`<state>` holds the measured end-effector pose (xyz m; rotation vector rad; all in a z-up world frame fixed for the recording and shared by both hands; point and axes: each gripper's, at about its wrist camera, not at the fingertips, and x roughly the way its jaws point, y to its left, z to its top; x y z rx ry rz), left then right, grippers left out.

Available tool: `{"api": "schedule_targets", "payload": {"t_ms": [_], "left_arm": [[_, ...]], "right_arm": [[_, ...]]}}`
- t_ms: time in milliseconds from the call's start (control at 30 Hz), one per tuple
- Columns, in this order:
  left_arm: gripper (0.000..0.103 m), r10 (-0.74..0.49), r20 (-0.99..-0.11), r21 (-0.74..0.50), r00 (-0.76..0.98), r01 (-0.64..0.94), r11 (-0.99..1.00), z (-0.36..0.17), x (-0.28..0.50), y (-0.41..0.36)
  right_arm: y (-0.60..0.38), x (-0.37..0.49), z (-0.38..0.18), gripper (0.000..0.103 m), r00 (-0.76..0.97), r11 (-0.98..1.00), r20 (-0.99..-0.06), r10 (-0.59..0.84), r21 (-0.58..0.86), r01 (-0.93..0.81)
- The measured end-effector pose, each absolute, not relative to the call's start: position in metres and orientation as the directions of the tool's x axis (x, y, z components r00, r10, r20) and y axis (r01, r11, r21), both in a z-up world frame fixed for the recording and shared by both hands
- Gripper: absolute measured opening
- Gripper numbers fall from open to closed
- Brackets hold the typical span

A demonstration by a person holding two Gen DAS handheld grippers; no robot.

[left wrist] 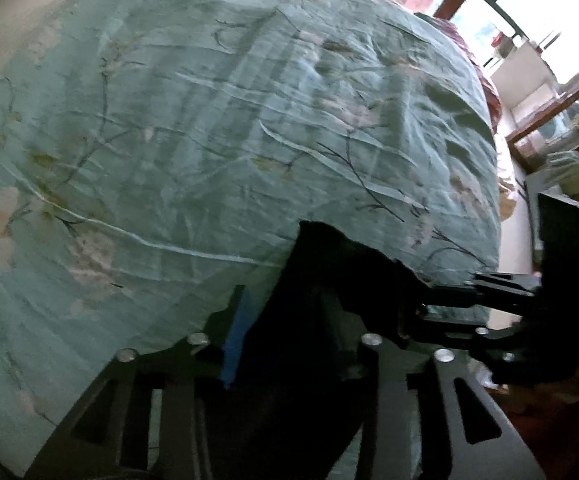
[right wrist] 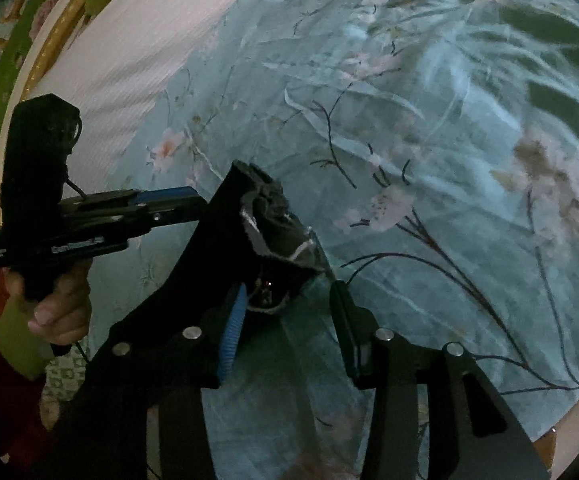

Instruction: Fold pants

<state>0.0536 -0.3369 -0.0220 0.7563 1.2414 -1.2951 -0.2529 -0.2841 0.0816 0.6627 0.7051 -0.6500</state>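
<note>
Black pants (left wrist: 329,300) hang bunched over a teal floral bedspread (left wrist: 209,140). In the left wrist view my left gripper (left wrist: 285,336) is buried in the black cloth and grips it; only one blue pad (left wrist: 235,340) shows. The right gripper (left wrist: 429,312) comes in from the right, level with the cloth. In the right wrist view the pants (right wrist: 217,272) hang in a long fold from the left gripper (right wrist: 193,200), which is shut on their upper edge. My right gripper (right wrist: 285,320) is open, its blue pad (right wrist: 231,336) against the waistband end.
The bed's white sheet (right wrist: 149,40) and a gold-trimmed headboard (right wrist: 61,24) lie at the upper left. A bright window (left wrist: 529,8) and shelves (left wrist: 561,120) stand beyond the bed's right edge. The hand holding the left gripper (right wrist: 57,304) shows at left.
</note>
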Motion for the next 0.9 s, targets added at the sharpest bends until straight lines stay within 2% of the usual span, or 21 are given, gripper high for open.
{"api": "schedule_targets", "payload": {"t_ms": [367, 433, 467, 500, 533, 600, 633, 900], "left_arm": [[0.046, -0.212, -0.96, -0.228, -0.184, 0.951, 0.208, -0.062, 0.056, -0.365], [0.037, -0.223, -0.952, -0.255, -0.208, 0.944, 0.21, -0.063, 0.056, -0.37], [0.03, -0.229, -0.948, -0.269, -0.221, 0.94, 0.208, -0.063, 0.056, -0.371], [0.017, -0.237, -0.936, -0.308, -0.259, 0.93, 0.2, -0.063, 0.055, -0.371], [0.016, -0.242, -0.935, -0.308, -0.258, 0.931, 0.196, -0.062, 0.054, -0.371], [0.011, -0.263, -0.935, -0.29, -0.238, 0.94, 0.179, -0.057, 0.049, -0.368], [0.011, -0.273, -0.932, -0.292, -0.237, 0.94, 0.179, -0.054, 0.049, -0.366], [0.009, -0.432, -0.877, -0.333, -0.212, 0.915, 0.227, 0.005, 0.059, -0.321]], "right_arm": [[-0.29, -0.234, 0.068, 0.045, 0.628, 0.661, -0.728, -0.275, 0.331, 0.673], [-0.291, -0.231, 0.066, 0.045, 0.637, 0.671, -0.719, -0.277, 0.33, 0.664], [-0.291, -0.23, 0.065, 0.045, 0.641, 0.678, -0.715, -0.279, 0.326, 0.659], [-0.291, -0.228, 0.065, 0.045, 0.643, 0.685, -0.713, -0.281, 0.32, 0.654], [-0.291, -0.227, 0.065, 0.044, 0.644, 0.693, -0.712, -0.28, 0.315, 0.649], [-0.291, -0.223, 0.064, 0.027, 0.639, 0.707, -0.715, -0.284, 0.294, 0.643], [-0.293, -0.22, 0.062, 0.014, 0.633, 0.708, -0.723, -0.277, 0.292, 0.643], [-0.274, -0.208, 0.092, 0.013, 0.725, 0.774, -0.666, -0.176, 0.362, 0.52]]}}
